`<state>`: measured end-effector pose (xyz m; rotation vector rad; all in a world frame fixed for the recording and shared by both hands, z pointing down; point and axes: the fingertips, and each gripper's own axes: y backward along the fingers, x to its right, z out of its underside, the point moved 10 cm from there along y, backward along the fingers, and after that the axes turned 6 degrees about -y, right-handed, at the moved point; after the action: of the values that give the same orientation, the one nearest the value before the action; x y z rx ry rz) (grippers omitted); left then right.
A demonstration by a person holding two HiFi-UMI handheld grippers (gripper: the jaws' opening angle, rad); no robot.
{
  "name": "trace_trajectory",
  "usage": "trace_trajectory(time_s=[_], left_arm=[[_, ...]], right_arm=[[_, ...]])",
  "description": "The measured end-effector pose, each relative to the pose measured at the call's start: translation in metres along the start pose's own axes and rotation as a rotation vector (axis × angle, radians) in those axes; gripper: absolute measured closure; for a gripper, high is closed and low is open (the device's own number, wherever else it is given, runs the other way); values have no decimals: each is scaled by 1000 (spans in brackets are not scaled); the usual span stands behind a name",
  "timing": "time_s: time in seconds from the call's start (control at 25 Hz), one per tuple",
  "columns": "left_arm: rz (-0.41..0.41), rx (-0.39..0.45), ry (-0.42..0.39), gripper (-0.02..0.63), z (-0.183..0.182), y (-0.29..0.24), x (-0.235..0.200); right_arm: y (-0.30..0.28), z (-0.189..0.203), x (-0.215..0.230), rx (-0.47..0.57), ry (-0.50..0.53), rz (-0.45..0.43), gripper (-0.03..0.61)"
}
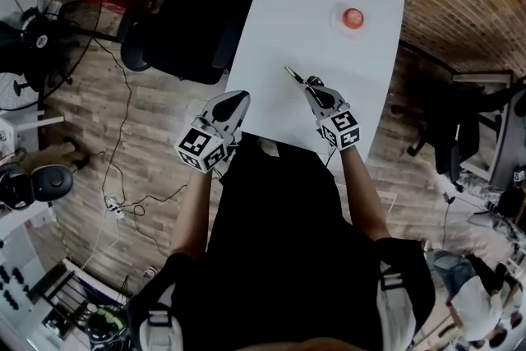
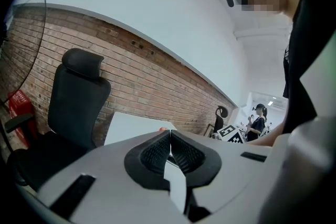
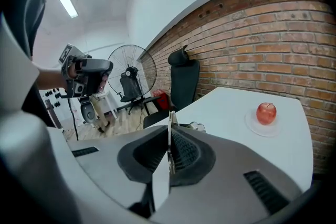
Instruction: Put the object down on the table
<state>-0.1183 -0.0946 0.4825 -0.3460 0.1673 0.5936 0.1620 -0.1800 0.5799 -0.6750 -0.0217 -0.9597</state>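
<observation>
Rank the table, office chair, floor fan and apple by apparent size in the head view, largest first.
1. table, clearly largest.
2. office chair and floor fan: similar extent, so not ranked apart.
3. apple, smallest by far.

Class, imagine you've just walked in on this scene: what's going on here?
A person stands at the white table with a gripper in each hand. The right gripper is shut on a thin metal tool, possibly scissors, held over the table; whether it touches the surface can't be told. The left gripper is shut and empty, by the table's near edge. A red apple sits on a small plate farther back.
</observation>
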Motion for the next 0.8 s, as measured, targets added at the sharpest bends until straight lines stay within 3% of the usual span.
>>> trace_trajectory(time_s=[0.8], left_arm=[[-88,-36,6,593,1,5,10]], right_arm=[[-47,35,46,-124,-38,-51,578]])
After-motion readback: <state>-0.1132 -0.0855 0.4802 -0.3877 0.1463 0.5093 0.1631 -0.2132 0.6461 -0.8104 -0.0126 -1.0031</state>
